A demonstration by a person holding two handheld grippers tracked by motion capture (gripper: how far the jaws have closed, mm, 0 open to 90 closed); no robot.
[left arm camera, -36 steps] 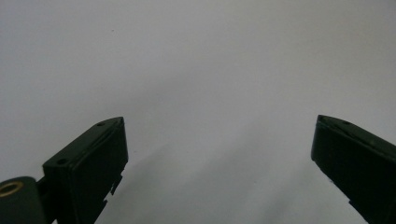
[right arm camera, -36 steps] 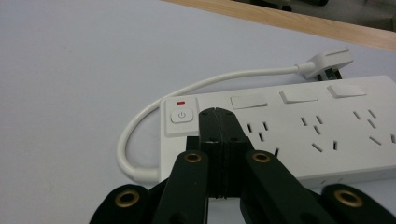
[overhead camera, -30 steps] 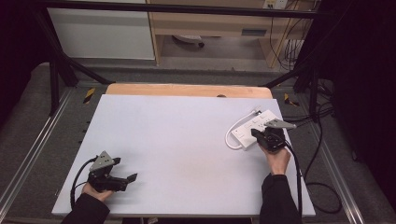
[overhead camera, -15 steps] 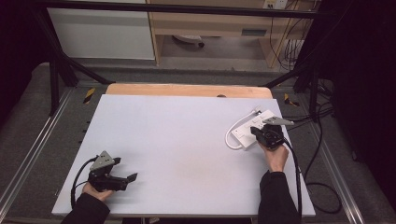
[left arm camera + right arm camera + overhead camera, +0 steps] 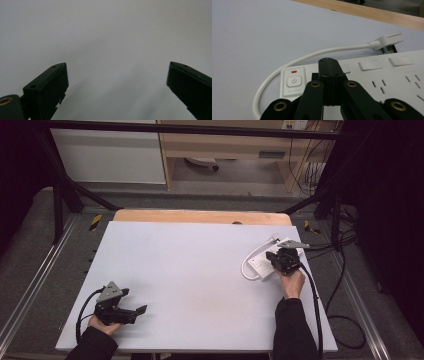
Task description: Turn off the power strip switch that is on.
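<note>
A white power strip [image 5: 260, 265] lies at the table's right side, with its white cable [image 5: 246, 265] looped to the left and its plug [image 5: 275, 240] at the far end. My right gripper [image 5: 275, 256] is over the strip, jaws shut with nothing between them. In the right gripper view the shut tips [image 5: 329, 61] hover above the strip [image 5: 387, 75], just right of its power button [image 5: 294, 81]; I cannot tell whether they touch it. My left gripper [image 5: 134, 301] rests at the near left, open, and between its jaws [image 5: 117, 67] lies bare table.
The white table [image 5: 190, 270] has a wooden strip [image 5: 200, 216] along its far edge. Black cables [image 5: 345, 270] trail over the floor to the right. Dark frame bars [image 5: 60, 195] stand at the far left, and a pale cabinet [image 5: 110, 155] behind.
My right gripper has crept a little farther and to the left over the power strip, still shut. The left gripper has not moved.
</note>
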